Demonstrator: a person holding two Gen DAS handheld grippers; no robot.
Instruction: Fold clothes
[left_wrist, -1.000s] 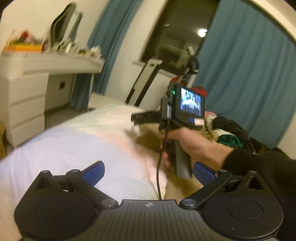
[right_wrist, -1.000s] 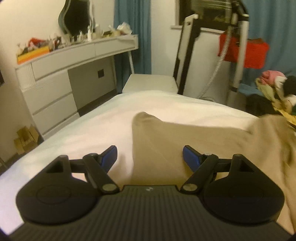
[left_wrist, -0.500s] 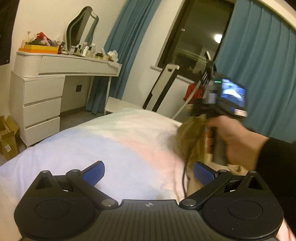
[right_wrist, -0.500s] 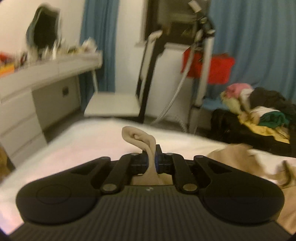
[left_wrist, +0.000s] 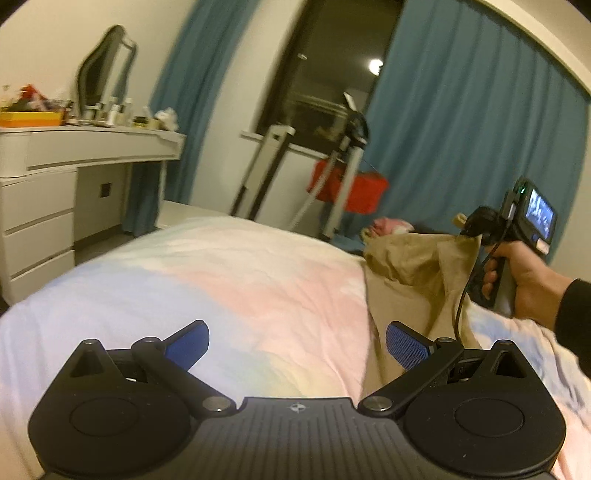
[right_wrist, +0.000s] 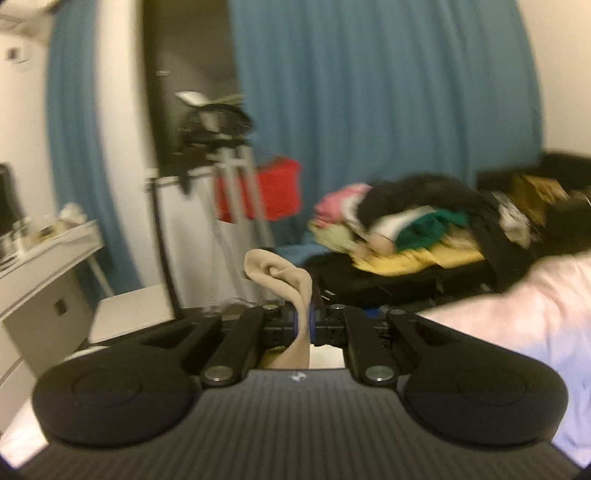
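On bed (left_wrist: 229, 280): right tool (right_wrist: 303, 321) clamped on one tan garment (right_wrist: 291, 284) at 3 o'clock; left tool (left_wrist: 295, 341) jaws apart, empty.

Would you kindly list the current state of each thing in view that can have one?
Left gripper: open, nothing between its pads.
Right gripper: shut on the tan garment.
Tan garment: one end lifted, the rest trailing on the bed.
Bed: covered with a pastel sheet.
Curtains: parted at the dark window.
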